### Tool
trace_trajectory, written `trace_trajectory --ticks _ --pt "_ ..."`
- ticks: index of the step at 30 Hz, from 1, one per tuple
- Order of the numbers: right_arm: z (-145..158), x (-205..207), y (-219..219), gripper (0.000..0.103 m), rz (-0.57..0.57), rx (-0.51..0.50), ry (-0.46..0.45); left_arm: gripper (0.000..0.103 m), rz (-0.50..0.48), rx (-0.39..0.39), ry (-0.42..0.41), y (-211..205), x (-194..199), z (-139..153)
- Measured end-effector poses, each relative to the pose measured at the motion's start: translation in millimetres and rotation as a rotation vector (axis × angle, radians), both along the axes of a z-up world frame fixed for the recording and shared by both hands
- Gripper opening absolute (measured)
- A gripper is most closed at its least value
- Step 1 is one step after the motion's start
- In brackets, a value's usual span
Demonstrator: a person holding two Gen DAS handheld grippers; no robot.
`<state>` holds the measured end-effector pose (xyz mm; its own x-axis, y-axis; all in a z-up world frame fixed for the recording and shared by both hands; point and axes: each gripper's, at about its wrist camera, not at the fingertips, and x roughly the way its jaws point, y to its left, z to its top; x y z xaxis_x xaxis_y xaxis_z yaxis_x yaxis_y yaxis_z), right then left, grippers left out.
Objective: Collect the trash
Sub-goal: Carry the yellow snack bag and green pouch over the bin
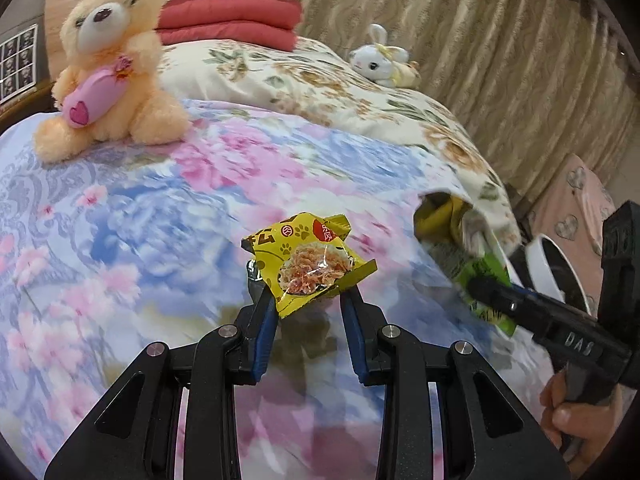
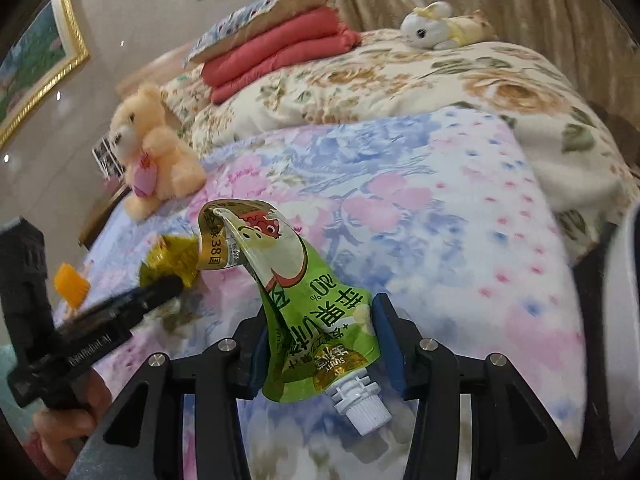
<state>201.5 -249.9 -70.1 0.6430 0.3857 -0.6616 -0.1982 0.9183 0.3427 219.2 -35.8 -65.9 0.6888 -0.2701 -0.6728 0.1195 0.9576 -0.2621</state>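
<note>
Holding one piece of trash each, both grippers hover over the floral quilt (image 1: 140, 216): the left gripper (image 1: 308, 292) is clamped on a yellow snack wrapper (image 1: 308, 260), the right gripper (image 2: 320, 320) on a green drink pouch (image 2: 304, 300), apparently lifted clear for carrying to a bin

A bed (image 1: 160, 220) has a flowery cover. On it sit a teddy bear (image 1: 108, 68), a white bunny (image 1: 380, 62) and folded red blankets (image 1: 232, 20).
</note>
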Motion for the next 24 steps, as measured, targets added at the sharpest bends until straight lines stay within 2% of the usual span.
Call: trace_trajectory --ticks 10,24 --pt "8.1 -44.6 -47.5 0.047 -0.11 0.081 -0.024 0.029 -0.111 0.036 -0.036 -51.8 -29.6 18.9" --pt "12.7 -84.8 -95.3 0.047 -0.204 0.109 -0.041 0.029 -0.251 0.069 -0.075 -113.7 -60.0 37.0"
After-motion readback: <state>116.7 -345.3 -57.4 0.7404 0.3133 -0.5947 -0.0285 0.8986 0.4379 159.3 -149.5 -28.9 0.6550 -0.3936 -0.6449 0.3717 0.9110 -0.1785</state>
